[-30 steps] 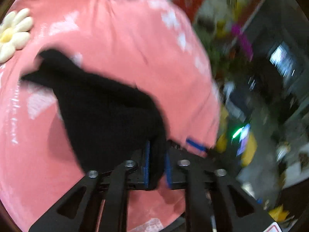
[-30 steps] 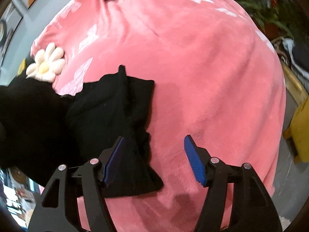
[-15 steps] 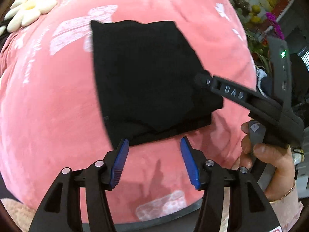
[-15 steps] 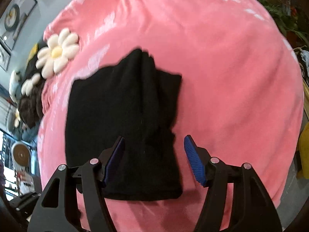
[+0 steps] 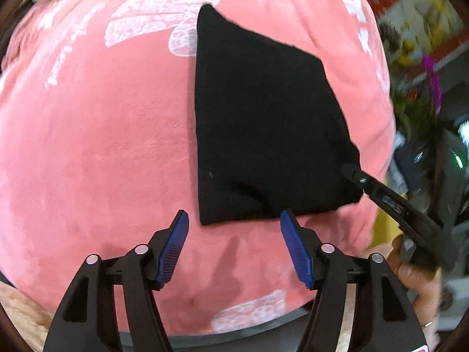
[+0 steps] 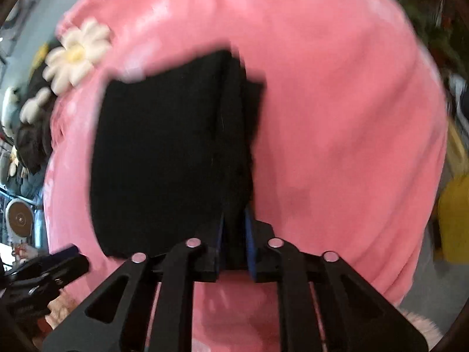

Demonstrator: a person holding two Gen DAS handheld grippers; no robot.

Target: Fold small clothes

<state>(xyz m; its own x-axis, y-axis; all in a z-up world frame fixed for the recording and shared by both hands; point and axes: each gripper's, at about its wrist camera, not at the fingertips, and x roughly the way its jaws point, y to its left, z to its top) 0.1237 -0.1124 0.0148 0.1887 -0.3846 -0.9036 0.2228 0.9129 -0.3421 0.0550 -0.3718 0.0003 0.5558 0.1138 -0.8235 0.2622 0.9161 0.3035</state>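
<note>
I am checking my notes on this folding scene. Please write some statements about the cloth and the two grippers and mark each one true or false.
1. The black cloth lies on a pink blanket. True.
2. The left gripper holds the cloth. False: its jaws are opening, with nothing between them.
3. The right gripper has a cloth edge between its closing jaws. True.
4. The cloth is white. False: it is black.
5. A cream flower lies on the blanket. True.

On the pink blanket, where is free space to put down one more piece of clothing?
The pink blanket is bare left of the folded black garment, below the white prints. A narrower bare strip lies between the garment and the left hand-held gripper. The garment's right corner is crowded: the right hand-held gripper is closing on it.
</note>
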